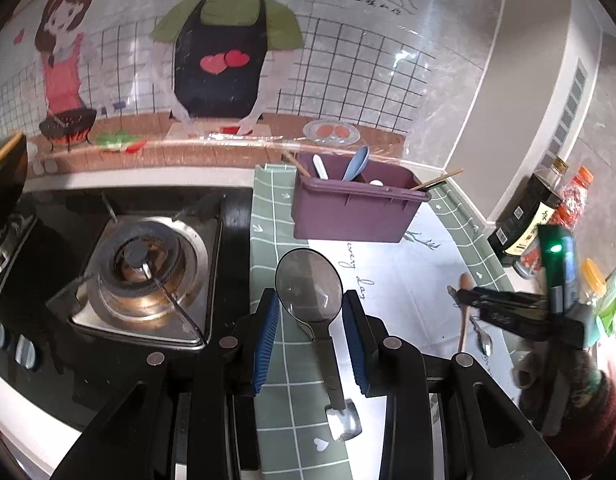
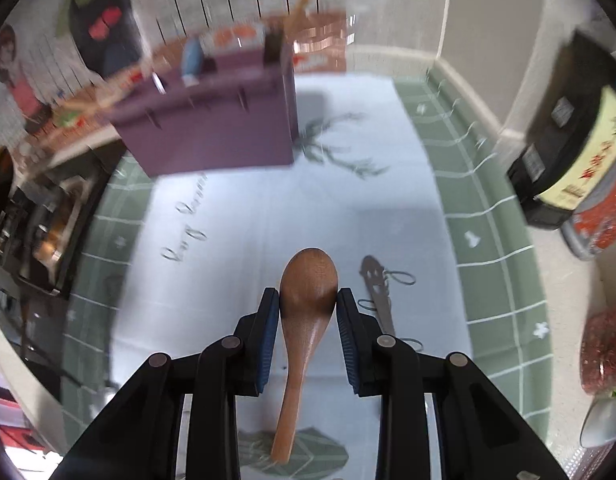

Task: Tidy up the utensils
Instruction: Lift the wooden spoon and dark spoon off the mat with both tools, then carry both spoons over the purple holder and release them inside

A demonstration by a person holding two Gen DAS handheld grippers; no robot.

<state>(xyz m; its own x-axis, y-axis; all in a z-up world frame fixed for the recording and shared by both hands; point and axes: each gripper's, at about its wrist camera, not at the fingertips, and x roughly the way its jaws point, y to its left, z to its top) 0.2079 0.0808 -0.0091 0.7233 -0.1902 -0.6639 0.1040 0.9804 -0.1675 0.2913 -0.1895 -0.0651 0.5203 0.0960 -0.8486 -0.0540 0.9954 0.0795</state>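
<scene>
You're mid-carry: left fingers clamp the ladle, right fingers clamp the spoon; next, reach ahead to the bin and drop them in.

Bare mat before purple bin; bottles seemingly crowd right.

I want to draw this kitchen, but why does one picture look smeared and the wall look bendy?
Right wrist view: motion blur smears the purple box and bottles; the wooden spoon stays sharp. Left wrist view: sharp, but the fisheye curves the tiled wall, with glare streaks there.
</scene>
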